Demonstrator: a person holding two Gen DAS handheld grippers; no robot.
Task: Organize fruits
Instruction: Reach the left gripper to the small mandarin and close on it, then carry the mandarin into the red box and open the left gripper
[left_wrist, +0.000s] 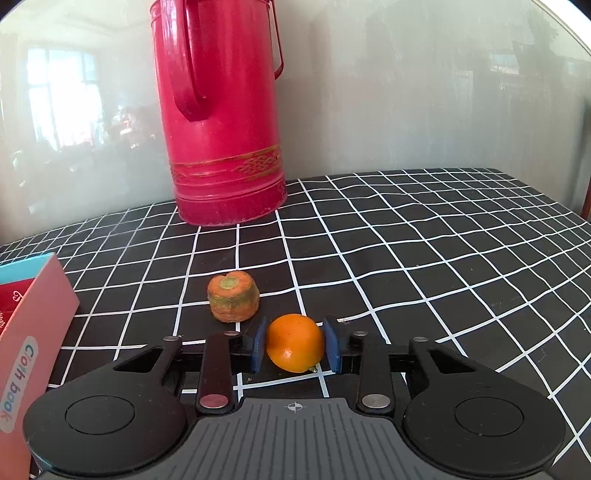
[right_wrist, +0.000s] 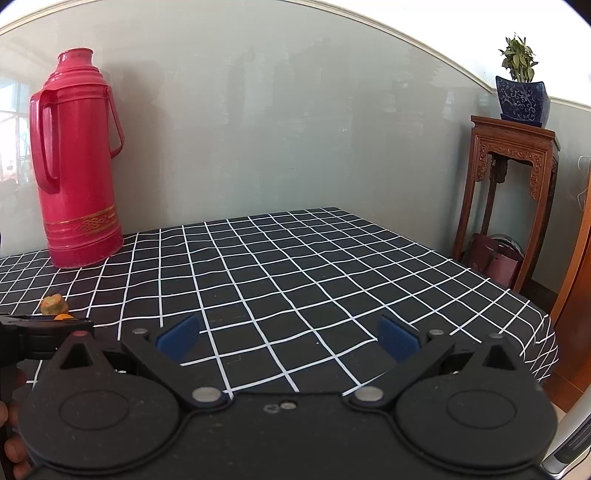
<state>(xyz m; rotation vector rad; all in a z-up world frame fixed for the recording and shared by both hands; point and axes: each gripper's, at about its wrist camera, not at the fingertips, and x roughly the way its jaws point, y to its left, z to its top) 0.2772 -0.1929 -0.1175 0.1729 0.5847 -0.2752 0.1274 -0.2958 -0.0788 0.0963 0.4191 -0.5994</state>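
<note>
currently the left gripper (left_wrist: 294, 345) has its blue fingers (left_wrist: 258, 347) pinching the small round orange fruit (left_wrist: 294, 342) low over the black grid-cloth counter (left_wrist: 406, 258), just beside the cut carrot stump (left_wrist: 233, 295), so lift straight up; right gripper (right_wrist: 288, 338) spread, idle.

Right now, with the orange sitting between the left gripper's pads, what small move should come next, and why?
Probably lift the orange straight up a little. The left gripper has its blue pads against both sides of it, and the carrot stub sits just ahead, so rising first should avoid nudging it. The right gripper is open over bare tablecloth.
</note>
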